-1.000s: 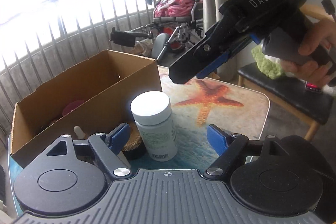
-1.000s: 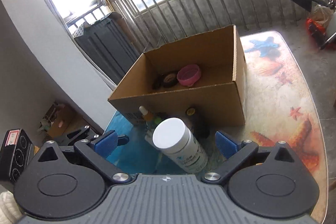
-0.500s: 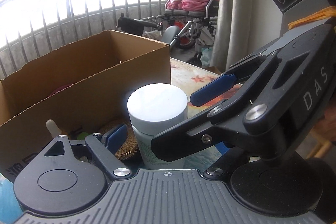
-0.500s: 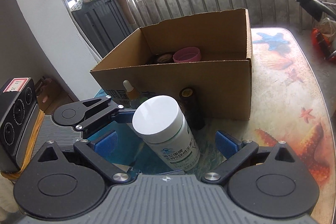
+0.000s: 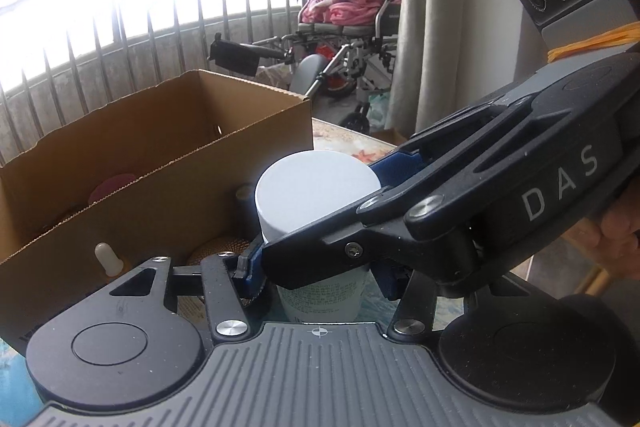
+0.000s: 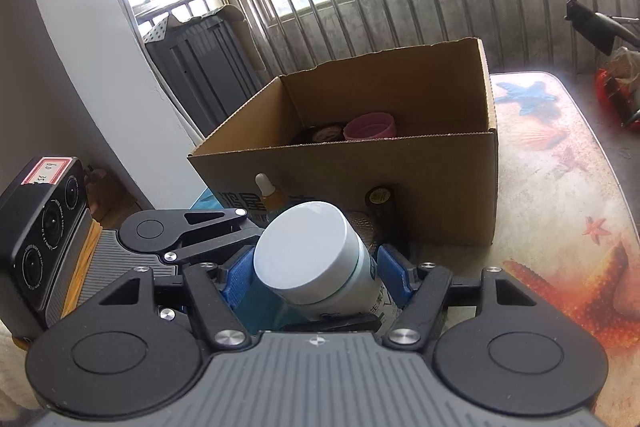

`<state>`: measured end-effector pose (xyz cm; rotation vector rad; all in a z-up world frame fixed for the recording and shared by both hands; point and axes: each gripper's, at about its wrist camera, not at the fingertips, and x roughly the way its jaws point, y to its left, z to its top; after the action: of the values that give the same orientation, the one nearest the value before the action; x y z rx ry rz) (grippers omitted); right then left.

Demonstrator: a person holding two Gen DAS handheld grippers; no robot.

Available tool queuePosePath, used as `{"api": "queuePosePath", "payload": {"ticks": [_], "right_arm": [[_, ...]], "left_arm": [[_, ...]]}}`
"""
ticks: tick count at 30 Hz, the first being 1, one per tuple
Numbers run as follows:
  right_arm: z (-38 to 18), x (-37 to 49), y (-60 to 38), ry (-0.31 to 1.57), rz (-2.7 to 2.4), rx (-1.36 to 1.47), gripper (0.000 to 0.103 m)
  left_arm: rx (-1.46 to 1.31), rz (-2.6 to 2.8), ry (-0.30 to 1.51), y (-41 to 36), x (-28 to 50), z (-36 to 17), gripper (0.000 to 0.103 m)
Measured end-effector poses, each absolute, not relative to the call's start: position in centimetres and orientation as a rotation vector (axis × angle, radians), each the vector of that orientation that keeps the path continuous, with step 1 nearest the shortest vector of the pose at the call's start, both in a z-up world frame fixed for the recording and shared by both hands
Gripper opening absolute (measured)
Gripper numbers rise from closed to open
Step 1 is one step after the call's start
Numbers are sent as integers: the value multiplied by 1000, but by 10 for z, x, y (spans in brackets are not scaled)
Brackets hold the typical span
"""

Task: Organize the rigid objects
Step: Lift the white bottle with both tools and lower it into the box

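Closing in from both sides, the two claws have just been narrowing on the white-capped, white plastic pill bottle [image 6: 316, 263], which stands on the sea-print table [image 6: 560, 195] just in front of the open brown cardboard box [image 6: 400, 187]. The right claw [image 6: 316, 277] has its blue pads against the bottle's upper body just under the cap, so it looks pinched there. The left claw [image 5: 316, 277] sits lower on the labelled body; its near pad appears to touch, but the right claw's black arm crosses in front, so I cannot tell whether it truly grips.

Behind the bottle, crowded against the box wall, stand a small amber dropper bottle with a white teat [image 6: 267, 195], a dark cylindrical container with a round label [image 6: 380, 203] and a woven golden-brown round object [image 5: 218, 251]. Inside the box lies a pink round lid [image 6: 370, 126] beside a dark round item.

To do this well, I'd say squeeze evenly and keep the bottle upright; it appears tilted from the right wrist, though that may be the lens. Lift straight up before heading over the box's near wall, so the neighbours aren't knocked. With two claws on one bottle, any sideways pull could twist it loose.
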<state>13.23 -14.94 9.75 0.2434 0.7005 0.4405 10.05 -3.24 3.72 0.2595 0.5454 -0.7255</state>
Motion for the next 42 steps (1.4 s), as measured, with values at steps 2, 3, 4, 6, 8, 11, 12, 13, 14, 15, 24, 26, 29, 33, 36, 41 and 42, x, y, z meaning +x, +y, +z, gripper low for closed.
{"api": "queuePosePath", "payload": {"ticks": [2, 3, 4, 6, 8, 11, 12, 13, 14, 15, 24, 26, 29, 33, 36, 41, 42], "right_arm": [[106, 128, -151, 681, 443, 248, 70], [113, 126, -153, 668, 447, 253, 70], [118, 123, -153, 657, 452, 252, 70], [132, 117, -155, 620, 463, 247, 70], [146, 113, -156, 592, 470, 234, 70], [172, 115, -157, 573, 470, 197, 70], [180, 118, -158, 569, 472, 192, 70], [189, 122, -161, 566, 475, 197, 70], [199, 130, -163, 563, 473, 201, 70], [207, 136, -165, 559, 470, 208, 70], [211, 258, -166, 616, 413, 274, 70], [195, 287, -161, 644, 381, 279, 70], [170, 326, -157, 706, 366, 291, 69], [143, 364, -152, 772, 325, 287, 69], [138, 381, -143, 795, 299, 196, 65], [129, 392, -129, 825, 283, 126, 66], [126, 394, -128, 824, 282, 134, 66]], "left_arm": [[242, -737, 534, -30, 98, 49, 52], [231, -743, 532, -29, 98, 56, 52], [221, -746, 530, -27, 98, 62, 52], [211, -755, 521, -28, 99, 77, 52], [206, -764, 508, -29, 100, 94, 52], [220, -778, 475, -33, 108, 120, 52], [235, -780, 453, -33, 110, 128, 52], [253, -779, 432, -36, 117, 138, 52], [262, -775, 421, -38, 124, 146, 52], [278, -768, 407, -40, 133, 153, 52], [399, -699, 497, -45, 252, 135, 53], [404, -689, 530, -40, 277, 118, 53], [340, -709, 594, -27, 314, 97, 53], [324, -733, 620, -18, 348, 76, 52], [288, -774, 648, -14, 365, 65, 52], [314, -787, 687, -17, 376, 48, 52], [328, -781, 693, -18, 378, 45, 52]]}}
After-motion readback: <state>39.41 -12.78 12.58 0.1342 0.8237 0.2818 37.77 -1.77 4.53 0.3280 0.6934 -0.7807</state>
